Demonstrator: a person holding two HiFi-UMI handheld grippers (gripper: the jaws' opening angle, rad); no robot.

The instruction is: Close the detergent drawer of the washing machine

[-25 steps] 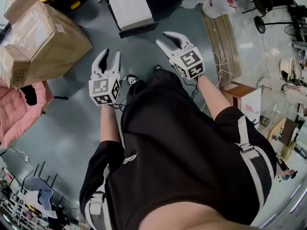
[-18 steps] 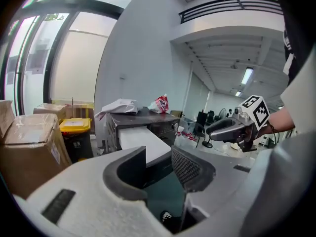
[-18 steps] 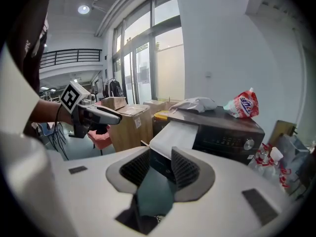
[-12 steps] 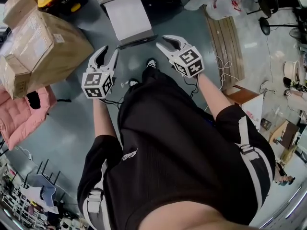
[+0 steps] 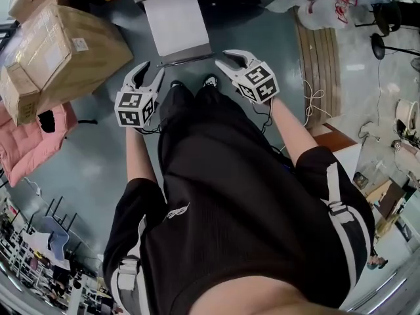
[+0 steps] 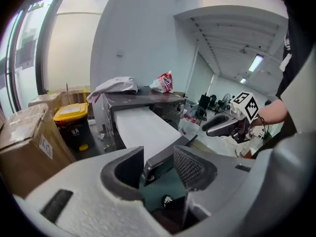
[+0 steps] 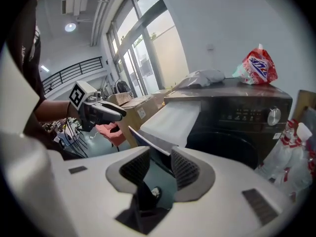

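Note:
The washing machine is dark, and its long white detergent drawer stands pulled far out toward me. The drawer's dark front edge lies just beyond my left gripper, whose jaws are opening with nothing between them. In the head view my left gripper hovers short of the drawer's near left corner. My right gripper hovers off its near right corner. The right gripper is open and empty, with the drawer ahead of it.
Cardboard boxes and a pink cushion lie at the left. A yellow-lidded black bin stands beside the machine. A grey cloth and a red bag sit on its top. A wooden pallet and white plastic bags are at the right.
The person has stepped toward the machine, so the drawer's front now lies close before both grippers. Both grippers have come forward and down. The left jaws have spread a little.

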